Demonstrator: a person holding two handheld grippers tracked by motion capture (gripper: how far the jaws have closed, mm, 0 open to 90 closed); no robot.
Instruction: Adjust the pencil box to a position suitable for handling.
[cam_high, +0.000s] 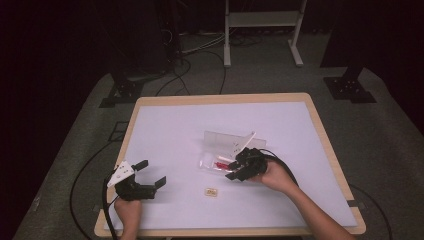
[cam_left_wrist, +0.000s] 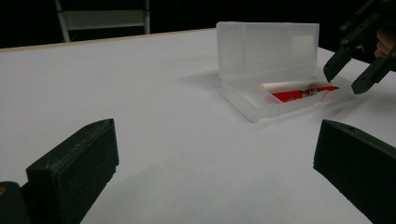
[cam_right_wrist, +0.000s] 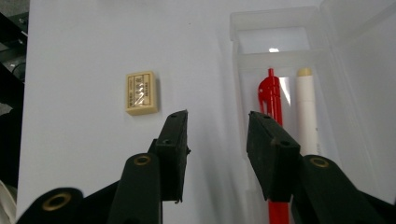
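Note:
A clear plastic pencil case (cam_high: 207, 161) lies open mid-table, its lid (cam_left_wrist: 268, 46) standing upright behind it. Inside lie a red pen (cam_right_wrist: 273, 100) and a white pen (cam_right_wrist: 306, 112) side by side. A cream eraser (cam_right_wrist: 141, 92) rests on the table near the case, also seen as the eraser (cam_high: 211, 192) in the high view. My right gripper (cam_right_wrist: 218, 119) is open and straddles the case's near wall, one jaw over the red pen, the other over bare table, holding nothing. My left gripper (cam_high: 151, 173) stands open and empty at the table's front left, facing the case (cam_left_wrist: 261, 100).
The white table top (cam_high: 175, 125) has a wooden rim and dark carpet around it. A white metal stand (cam_high: 262, 20) and cables lie on the floor beyond the far edge. The person's hands enter from the near edge.

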